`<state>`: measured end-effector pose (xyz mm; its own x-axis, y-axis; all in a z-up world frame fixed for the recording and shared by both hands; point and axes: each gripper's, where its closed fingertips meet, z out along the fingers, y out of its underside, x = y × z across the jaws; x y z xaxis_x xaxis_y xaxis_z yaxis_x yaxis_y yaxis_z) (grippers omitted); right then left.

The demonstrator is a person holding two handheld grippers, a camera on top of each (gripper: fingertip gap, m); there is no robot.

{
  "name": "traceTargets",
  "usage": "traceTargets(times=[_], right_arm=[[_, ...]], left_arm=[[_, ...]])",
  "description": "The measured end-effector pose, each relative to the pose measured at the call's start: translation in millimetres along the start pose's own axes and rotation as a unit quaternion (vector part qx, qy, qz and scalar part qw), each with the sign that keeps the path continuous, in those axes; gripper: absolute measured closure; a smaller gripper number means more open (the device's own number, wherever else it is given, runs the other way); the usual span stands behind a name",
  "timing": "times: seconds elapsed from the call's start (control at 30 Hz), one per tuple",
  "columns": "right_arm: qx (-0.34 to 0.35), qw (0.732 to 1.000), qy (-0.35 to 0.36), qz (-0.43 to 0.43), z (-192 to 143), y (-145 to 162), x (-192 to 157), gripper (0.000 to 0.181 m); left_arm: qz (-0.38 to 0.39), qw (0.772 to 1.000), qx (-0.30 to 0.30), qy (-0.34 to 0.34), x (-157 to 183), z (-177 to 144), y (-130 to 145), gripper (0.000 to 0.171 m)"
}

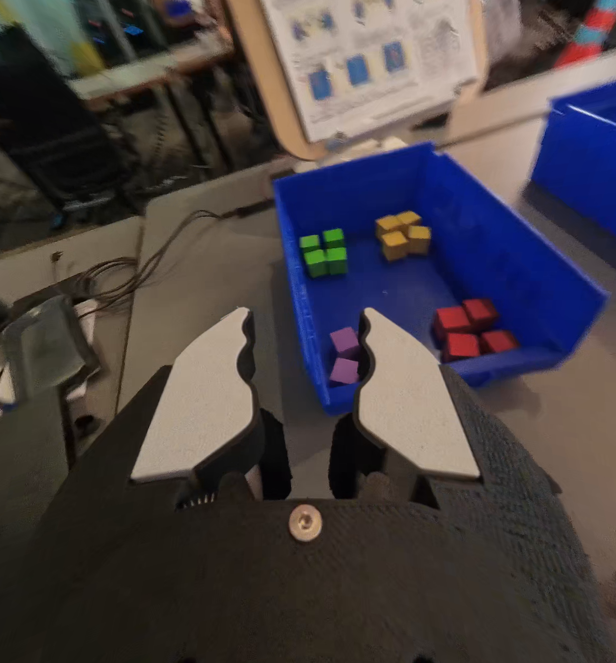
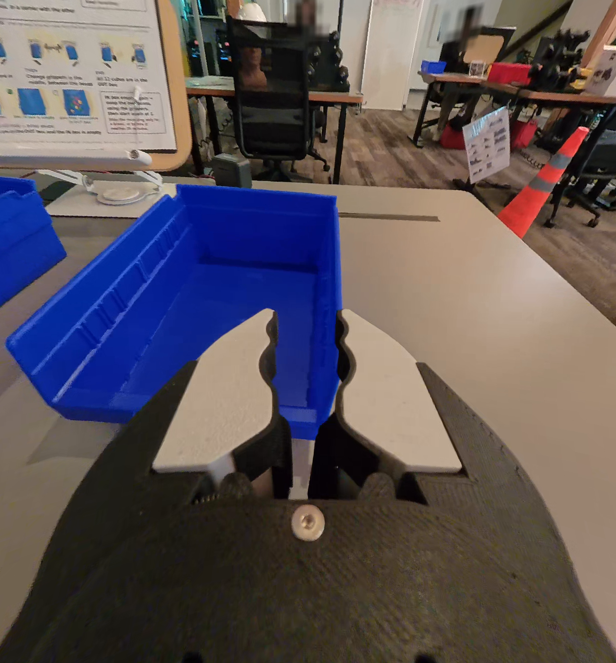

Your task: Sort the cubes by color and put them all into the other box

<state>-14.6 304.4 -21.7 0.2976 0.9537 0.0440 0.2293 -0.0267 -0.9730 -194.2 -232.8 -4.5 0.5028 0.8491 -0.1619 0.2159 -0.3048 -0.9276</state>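
- While your left gripper [image 1: 306, 315] hangs open and empty over the blue bin [image 1: 514, 229], purple cubes [image 1: 344, 355] lie just beyond its tips, by the near wall.
- They look light, stiff, smooth-painted; flat opposite faces would suit your fingers.
- Your right gripper [image 2: 306, 314] gapes, empty, above the empty blue bin [image 2: 127, 283].

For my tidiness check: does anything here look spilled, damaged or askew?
Nothing stands out. The green, yellow, red and purple wooden cube clusters lie inside one blue plastic bin; the other blue plastic bin sits upright, empty.
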Motion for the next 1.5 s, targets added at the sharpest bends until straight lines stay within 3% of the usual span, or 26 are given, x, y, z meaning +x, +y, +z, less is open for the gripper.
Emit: traceTargets(times=[0.1, 0.23, 0.37, 0.5, 0.7, 0.9, 1.2, 1.37, 1.43, 1.5], right_arm=[[0.016, 1.0, -0.017, -0.001, 0.4, -4.1, -13.2, 0.151], [0.024, 0.999, -0.036, -0.017, 4.2, -11.6, -29.7, 0.152], [0.025, 0.998, -0.049, -0.03, 6.0, -14.6, -38.7, 0.153], [0.027, 0.998, -0.051, -0.031, 5.3, -14.4, -35.8, 0.154], [0.025, 0.998, -0.05, -0.039, 5.5, -10.4, -32.9, 0.157], [0.025, 0.997, -0.052, -0.043, 2.7, -9.7, -35.7, 0.157], [0.021, 0.996, -0.068, -0.058, 2.2, -5.4, -56.9, 0.159], [0.002, 0.996, -0.086, -0.03, -1.7, 10.1, -90.1, 0.179], [0.009, 0.996, -0.087, -0.032, -6.7, 13.3, -108.8, 0.173], [0.02, 0.993, -0.11, -0.025, -12.5, 13.7, -132.0, 0.151]], left_arm=[[-0.03, 0.998, 0.024, -0.052, -3.1, 9.5, 24.0, 0.116], [0.02, 0.99, 0.022, -0.139, -4.2, 28.6, 43.0, 0.116], [-0.035, 0.995, -0.011, -0.097, 6.6, 51.2, 66.1, 0.115], [-0.054, 0.992, -0.012, -0.114, -5.3, 57.0, 71.4, 0.118], [-0.075, 0.994, -0.025, -0.079, 1.6, 70.7, 75.6, 0.159], [-0.121, 0.991, -0.031, -0.046, 10.5, 69.8, 75.3, 0.166], [-0.119, 0.991, -0.028, -0.062, 16.5, 63.3, 76.4, 0.168], [-0.114, 0.991, -0.028, -0.06, 14.0, 59.7, 78.1, 0.168], [-0.111, 0.992, -0.026, -0.057, 13.1, 58.9, 78.6, 0.168], [-0.111, 0.992, -0.029, -0.053, 11.2, 59.2, 78.9, 0.168]])
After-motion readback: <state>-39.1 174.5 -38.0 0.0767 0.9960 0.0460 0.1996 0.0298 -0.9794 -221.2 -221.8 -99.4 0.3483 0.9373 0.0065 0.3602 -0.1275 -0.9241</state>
